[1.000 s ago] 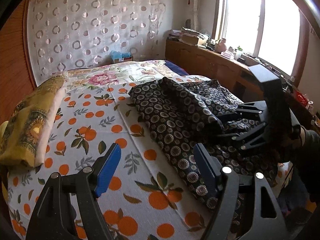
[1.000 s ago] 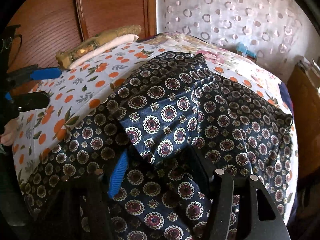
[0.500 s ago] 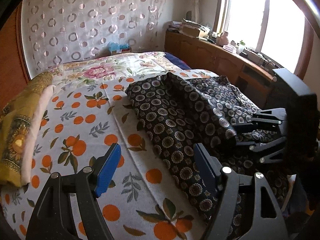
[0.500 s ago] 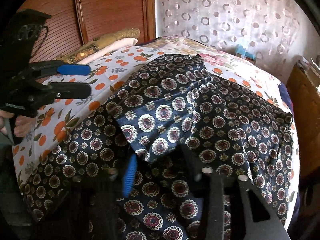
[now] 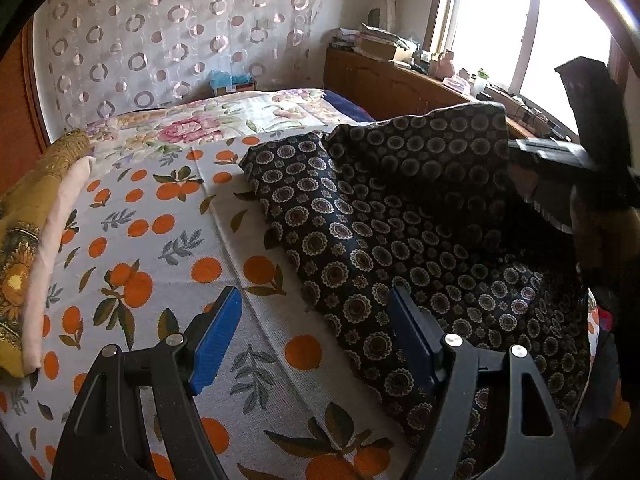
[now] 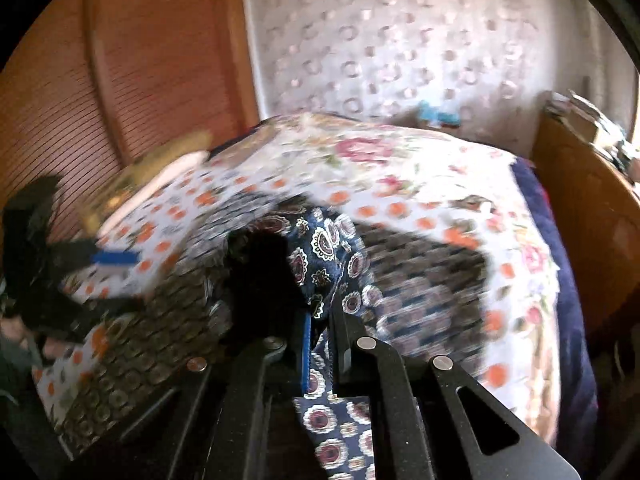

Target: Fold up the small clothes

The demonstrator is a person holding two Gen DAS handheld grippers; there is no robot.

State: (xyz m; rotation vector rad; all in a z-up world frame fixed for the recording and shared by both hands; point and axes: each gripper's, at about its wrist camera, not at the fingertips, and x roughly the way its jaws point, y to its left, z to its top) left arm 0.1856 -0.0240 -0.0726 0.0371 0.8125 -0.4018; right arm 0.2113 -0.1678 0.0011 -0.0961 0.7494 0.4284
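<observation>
Nearest in the left wrist view, the left claw [image 5: 312, 336] stands wide, its blue-padded fingers [image 5: 216, 336] apart with nothing between them. It hangs over the bed's white sheet printed with oranges and green leaves [image 5: 168, 248], and its right-hand pad sits just above the near edge of the dark navy garment patterned with round cream and maroon medallions [image 5: 360, 248].

That garment lies on the side of the bed towards the window, spread from the near corner towards the middle. One part of it is raised off the bed in a taut sheet, drawn up to the right claw [image 5: 516, 152], which shows at the right edge of this view as a black frame.

In the right wrist view, which is blurred, the right claw [image 6: 320, 336] is clamped on a fold of the navy garment [image 6: 332, 248]: the cloth runs between the nearly touching pads and hangs below them, while the rest trails down to the bed. The left claw [image 6: 116, 258] appears at the left of this view, over the orange-print sheet [image 6: 400, 208].

Farther off, a folded mustard-yellow and pale pink cloth [image 5: 36, 216] lies along the left edge of the bed. Beyond the orange print comes a floral cover with pink roses [image 5: 192, 128]. Behind the bed hangs a sheer white curtain with ring shapes [image 5: 160, 40], and a brown wooden cabinet [image 5: 384, 84] with clutter on top runs under the bright window [image 5: 492, 20].
</observation>
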